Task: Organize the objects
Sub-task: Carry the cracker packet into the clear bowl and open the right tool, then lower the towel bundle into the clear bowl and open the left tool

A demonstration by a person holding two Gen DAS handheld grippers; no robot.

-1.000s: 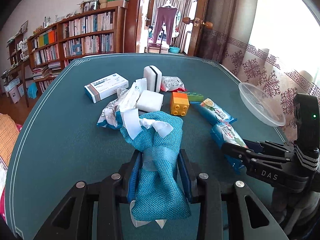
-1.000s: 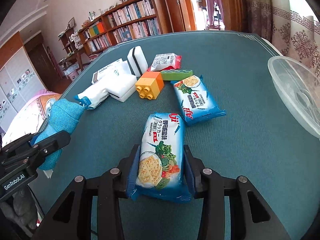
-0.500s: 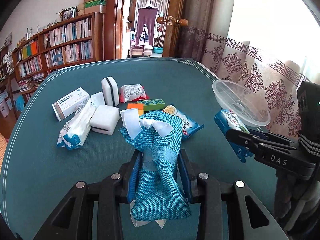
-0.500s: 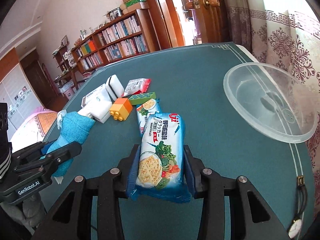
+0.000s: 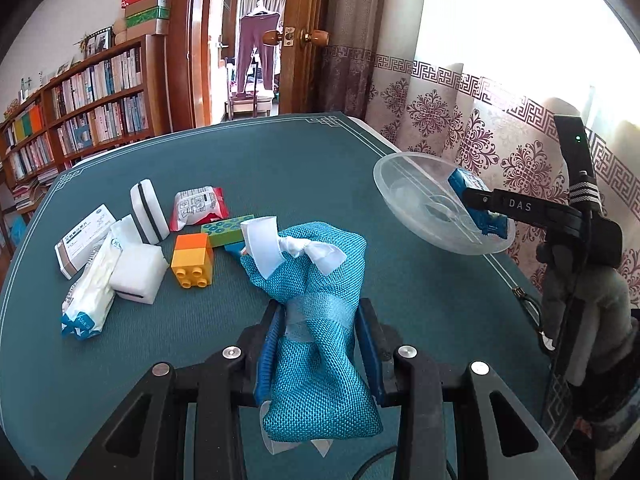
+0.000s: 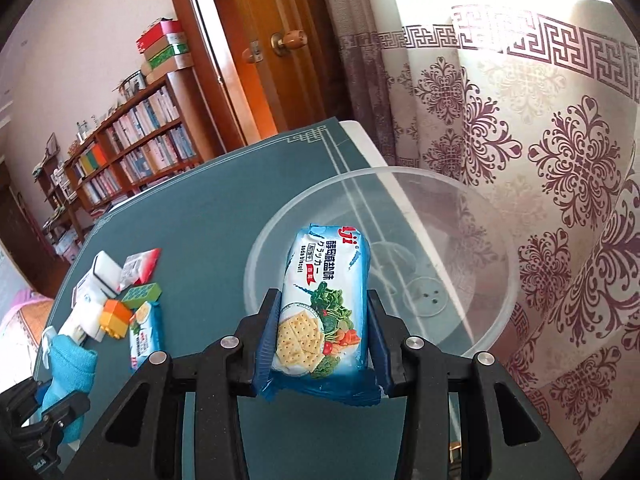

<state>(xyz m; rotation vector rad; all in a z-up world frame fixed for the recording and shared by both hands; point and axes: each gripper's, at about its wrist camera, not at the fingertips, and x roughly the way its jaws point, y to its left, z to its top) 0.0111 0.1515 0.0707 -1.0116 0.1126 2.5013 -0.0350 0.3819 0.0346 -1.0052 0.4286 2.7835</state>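
Cracker pack (image 6: pixel 324 300) clamped in right claw (image 6: pixel 323 332) over clear bowl (image 6: pixel 480 344) at desk (image 5: pixel 280 160) edge — lower well inside the rim before letting go. Left claw (image 5: pixel 320 344) grips mesh pouch (image 5: pixel 320 320) — keep it clear.

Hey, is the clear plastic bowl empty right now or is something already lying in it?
Empty. The clear bowl shows only its bare bottom; the cracker packet is over it, gripped by the right tool.
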